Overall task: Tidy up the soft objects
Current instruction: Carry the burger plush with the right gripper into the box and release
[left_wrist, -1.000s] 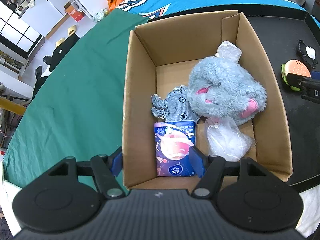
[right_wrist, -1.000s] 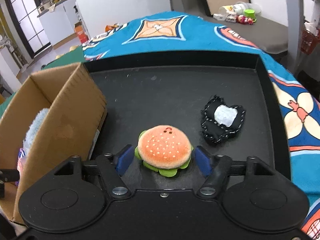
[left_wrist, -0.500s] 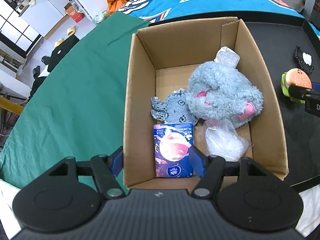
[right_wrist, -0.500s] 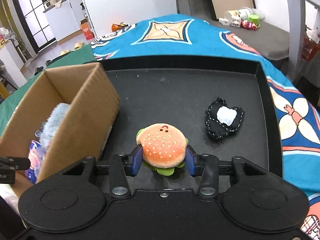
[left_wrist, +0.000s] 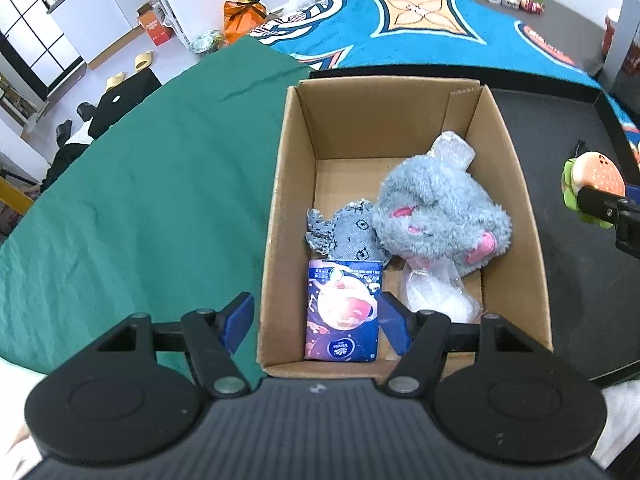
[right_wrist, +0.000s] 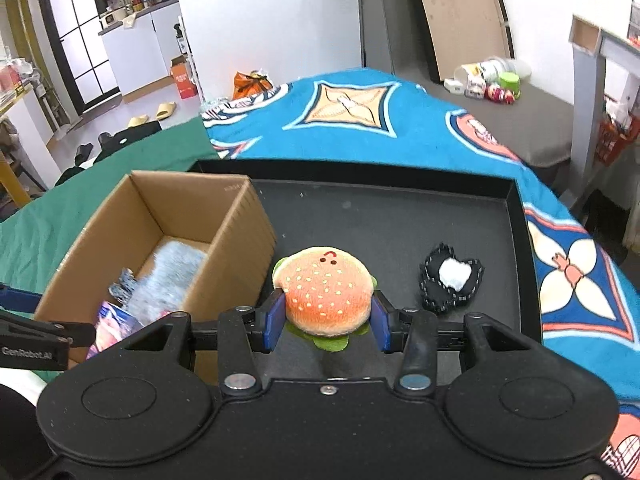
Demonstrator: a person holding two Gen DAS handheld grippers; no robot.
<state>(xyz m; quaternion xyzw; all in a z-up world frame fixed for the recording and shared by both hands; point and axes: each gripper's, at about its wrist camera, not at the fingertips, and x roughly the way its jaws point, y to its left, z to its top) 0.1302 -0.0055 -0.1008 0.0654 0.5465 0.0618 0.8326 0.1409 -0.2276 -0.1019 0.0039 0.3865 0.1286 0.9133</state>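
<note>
Right gripper (right_wrist: pixel 327 326) has its blue pads pressed into both sides of the plush hamburger (right_wrist: pixel 326 292), jaws partly closed and squeezing the toy, which hangs clear above the black tray (right_wrist: pixel 400 220). Those jaws have just been closing, with the burger between them. What matters for the coming move is that the cardboard box (right_wrist: pixel 248 236) lies to the left of the burger, its tall right wall standing between the toy and the open space inside. I'd judge the toy must pass over that wall and then come down.

Inside the box, the grey plush (left_wrist: pixel 436 216) fills the far right part, with a clear plastic bag (left_wrist: pixel 436 292) nearer and a printed tissue pack (left_wrist: pixel 344 312) at the near left; the far left floor looks bare.

Left gripper (left_wrist: pixel 316 322) hovers over the box's near wall with jaws wide and nothing held. A black-and-white soft piece (right_wrist: pixel 452 280) lies on the tray to the burger's right.
</note>
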